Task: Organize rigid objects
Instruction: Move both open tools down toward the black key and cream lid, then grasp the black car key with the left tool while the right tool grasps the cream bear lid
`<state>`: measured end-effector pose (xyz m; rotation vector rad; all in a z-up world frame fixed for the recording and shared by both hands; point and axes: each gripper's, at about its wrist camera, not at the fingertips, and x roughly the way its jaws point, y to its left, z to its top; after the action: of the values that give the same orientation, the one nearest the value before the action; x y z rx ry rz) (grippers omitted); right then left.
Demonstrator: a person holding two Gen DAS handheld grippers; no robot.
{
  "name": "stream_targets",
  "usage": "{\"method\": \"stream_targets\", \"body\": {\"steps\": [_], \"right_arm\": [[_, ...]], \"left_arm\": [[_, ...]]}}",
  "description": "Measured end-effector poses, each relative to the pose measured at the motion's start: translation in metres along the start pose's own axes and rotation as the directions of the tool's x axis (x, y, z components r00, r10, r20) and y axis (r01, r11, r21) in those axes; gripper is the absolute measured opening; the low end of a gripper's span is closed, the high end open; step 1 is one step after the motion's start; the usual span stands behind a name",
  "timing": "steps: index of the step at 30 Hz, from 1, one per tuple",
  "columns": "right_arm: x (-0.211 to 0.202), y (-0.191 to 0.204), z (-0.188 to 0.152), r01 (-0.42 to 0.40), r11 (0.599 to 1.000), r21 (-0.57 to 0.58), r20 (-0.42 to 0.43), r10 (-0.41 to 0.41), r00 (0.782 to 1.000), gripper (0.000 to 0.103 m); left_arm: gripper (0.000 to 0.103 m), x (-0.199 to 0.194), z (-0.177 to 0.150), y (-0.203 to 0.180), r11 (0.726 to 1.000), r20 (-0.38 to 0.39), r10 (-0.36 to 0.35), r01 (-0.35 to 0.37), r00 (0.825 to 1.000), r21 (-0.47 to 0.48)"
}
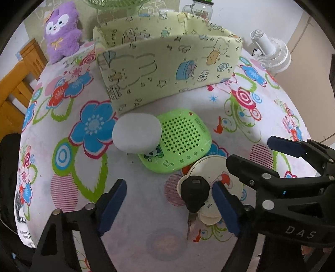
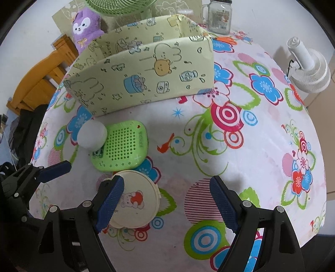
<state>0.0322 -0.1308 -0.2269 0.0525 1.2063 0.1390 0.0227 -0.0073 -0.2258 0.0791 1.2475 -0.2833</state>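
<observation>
Lying flat on the flowered tablecloth [image 2: 240, 159], the round cream compact [image 2: 138, 200] with its bear picture sits at about 7 o'clock in the right wrist view, just below the green perforated case [image 2: 123, 146]. A white rounded object [image 2: 92, 135] overlaps the green case's upper left corner. In the left wrist view a black key [image 1: 195, 193] lies over the compact's near edge, its blade pointing toward 6 o'clock.

The right gripper [image 2: 167, 200] hangs low over the cloth with its jaws spread wide and nothing between them; its left blue finger pad [image 2: 110, 200] covers the compact's left rim, though whether it touches is unclear. The left gripper [image 1: 169, 206] is also spread wide, holding nothing, with the key head and compact just inside its right finger.

At 12 o'clock from the green case stands the pale yellow cartoon-printed box [image 2: 146, 77], open at the top, close behind the white object. Beyond it are a purple plush toy [image 2: 85, 27] at 11 o'clock, a green fan [image 2: 119, 6] and a glass jar mug [image 2: 219, 16] near 12. A white fan [image 2: 307, 67] stands off the table's edge at 2 o'clock, and a wooden chair [image 2: 39, 83] at 10.
</observation>
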Motion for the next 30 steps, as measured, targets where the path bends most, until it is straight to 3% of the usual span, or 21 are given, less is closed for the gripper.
{"method": "stream_targets", "body": {"steps": [5, 13, 18, 24, 30], "right_arm": [[0.005, -0.003, -0.003, -0.001, 1.000, 0.014, -0.011, 0.001, 1.000, 0.086], [0.006, -0.010, -0.006, 0.009, 0.999, 0.034, -0.017, -0.009, 1.000, 0.086], [0.008, -0.013, -0.007, 0.009, 0.999, 0.042, -0.021, -0.008, 1.000, 0.086], [0.008, -0.010, -0.008, 0.001, 0.999, 0.040, -0.021, 0.000, 1.000, 0.086], [0.012, -0.006, -0.007, -0.009, 0.999, 0.031, -0.032, 0.010, 0.999, 0.086]], "left_arm": [[0.072, 0.003, -0.001, -0.003, 1.000, -0.014, 0.003, -0.002, 1.000, 0.009], [0.068, 0.008, 0.002, -0.015, 0.999, -0.022, -0.010, 0.011, 1.000, 0.049], [0.048, 0.010, 0.003, -0.013, 0.998, -0.045, -0.063, 0.064, 0.997, 0.020], [0.033, 0.006, 0.001, -0.016, 0.998, -0.029, -0.046, 0.047, 0.999, 0.032], [0.032, 0.001, -0.004, -0.010, 0.999, -0.021, -0.037, 0.037, 0.999, 0.033]]}}
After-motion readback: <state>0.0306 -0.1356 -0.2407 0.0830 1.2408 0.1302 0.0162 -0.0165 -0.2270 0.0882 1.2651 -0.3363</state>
